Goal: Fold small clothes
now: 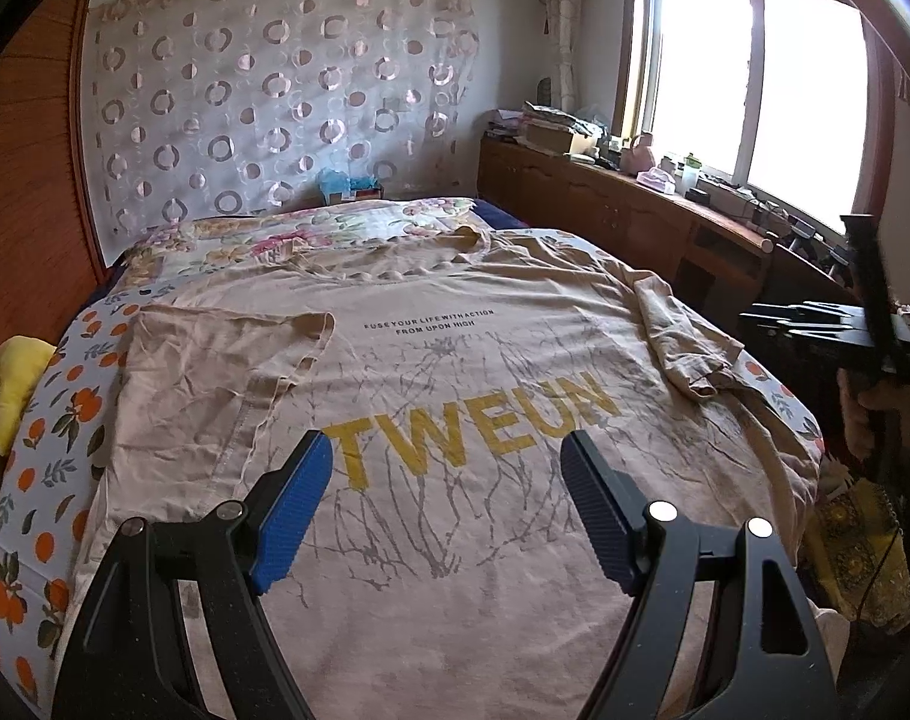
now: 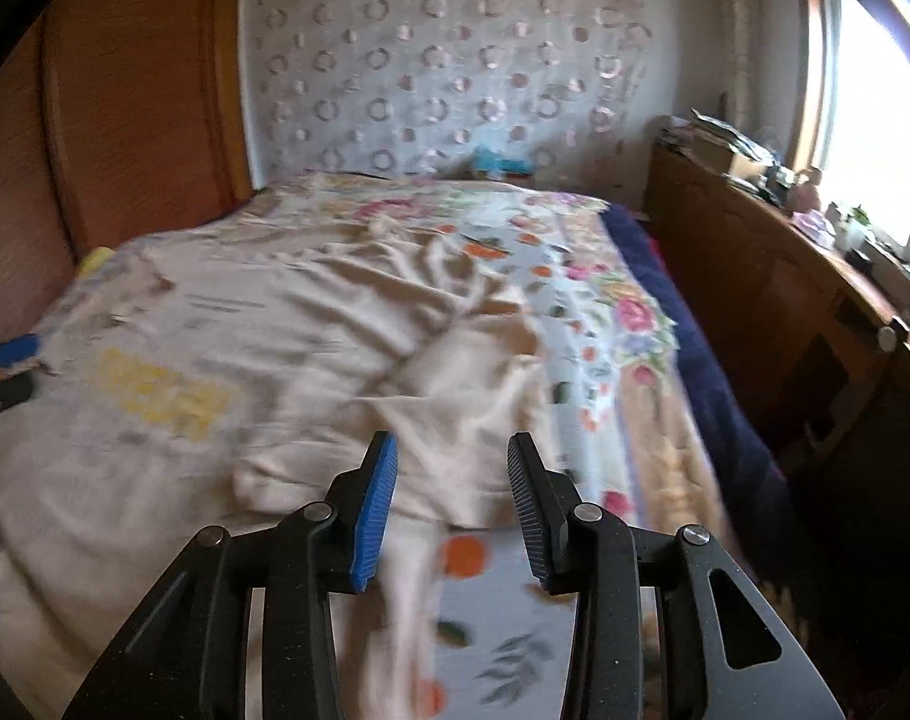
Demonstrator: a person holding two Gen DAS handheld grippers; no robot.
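Your left gripper (image 1: 446, 459) hovers agape over the T-shirt (image 1: 455, 360) spread on the bed (image 1: 53, 420); your right gripper (image 2: 452, 456), also empty, seems, through blur, to approach the rumpled right sleeve (image 2: 472, 372). Fold it inward next.

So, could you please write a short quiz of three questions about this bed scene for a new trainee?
1. True or false: the left tool is shut on the T-shirt.
2. Which word is printed in yellow on the T-shirt? A) TWEUN B) HELLO C) SPORT
3. Fill in: the T-shirt's left sleeve is folded ____ the body, while the right sleeve lies crumpled.

Key: 1 false, it is open above the cloth; 2 A; 3 onto. The right tool is also open.
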